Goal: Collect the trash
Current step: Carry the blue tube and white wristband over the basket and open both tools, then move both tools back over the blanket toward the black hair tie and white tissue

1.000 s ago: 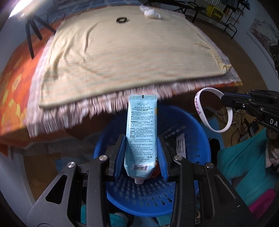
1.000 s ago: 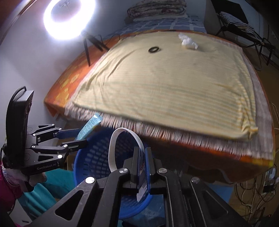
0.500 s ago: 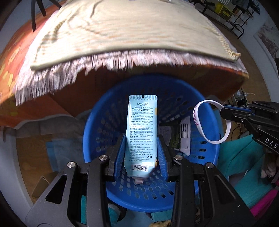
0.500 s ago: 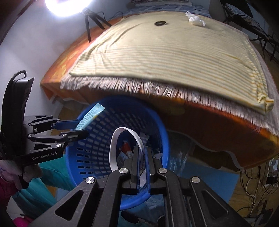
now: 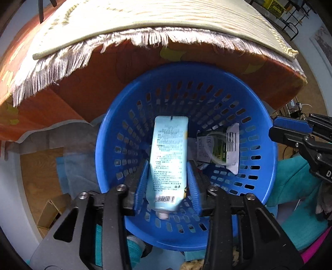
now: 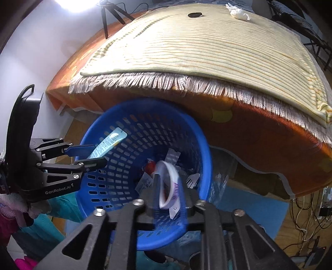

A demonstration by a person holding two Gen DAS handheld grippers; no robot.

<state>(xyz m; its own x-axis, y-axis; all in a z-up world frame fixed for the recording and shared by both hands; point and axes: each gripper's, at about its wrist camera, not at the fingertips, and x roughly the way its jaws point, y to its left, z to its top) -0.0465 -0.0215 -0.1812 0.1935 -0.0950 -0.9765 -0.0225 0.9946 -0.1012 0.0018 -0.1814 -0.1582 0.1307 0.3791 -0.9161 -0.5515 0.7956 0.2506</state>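
Observation:
A blue perforated basket [image 5: 263, 133] [image 6: 199, 133] stands on the floor below the bed's edge, with wrappers [image 5: 224, 147] inside. My left gripper [image 5: 168, 178] is over the basket with its jaws spread a little; the light blue cream tube [image 5: 169, 157] sits loosely between the pads, cap end toward me. It also shows in the right wrist view [image 6: 108, 144]. My right gripper [image 6: 169, 197] has its jaws apart over the basket. The white band [image 6: 171, 182] is blurred between them, dropping free.
The bed with a striped yellow blanket [image 6: 207, 45] and fringed cover overhangs the basket. A crumpled white tissue [image 6: 238, 13] and a black ring [image 6: 194, 15] lie on the far blanket. A cardboard box [image 5: 49, 211] and cables [image 6: 307, 211] lie on the floor.
Both grippers moved down over the basket. The right jaws opened and the white band is falling. The left jaws widened and the tube has started to slip.

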